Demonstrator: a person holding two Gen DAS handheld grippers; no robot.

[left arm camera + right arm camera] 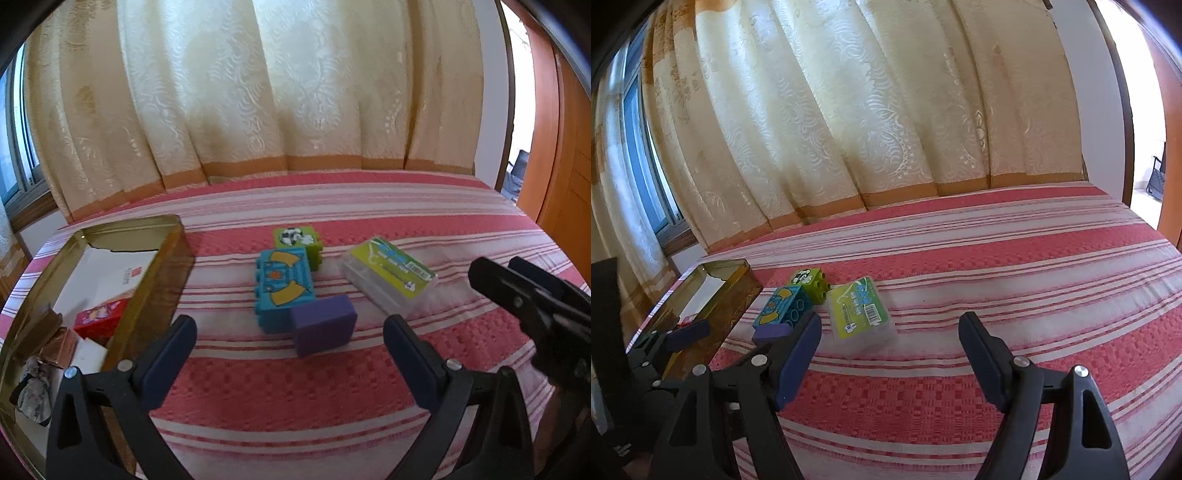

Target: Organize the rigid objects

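left wrist view: left claw (290,338) spread wide over the bed (295,391), gripping nothing, purple block (324,324) just ahead touching the blue brick (283,284). right claw (890,338) also wide and empty, clear case (860,314) ahead. gold tin (155,280) on the left.

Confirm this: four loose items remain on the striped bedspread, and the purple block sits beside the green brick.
Not quite. The purple block sits against the blue brick; the green brick is behind the blue one, as the left wrist view shows. Four loose items, counting the clear case, is right.
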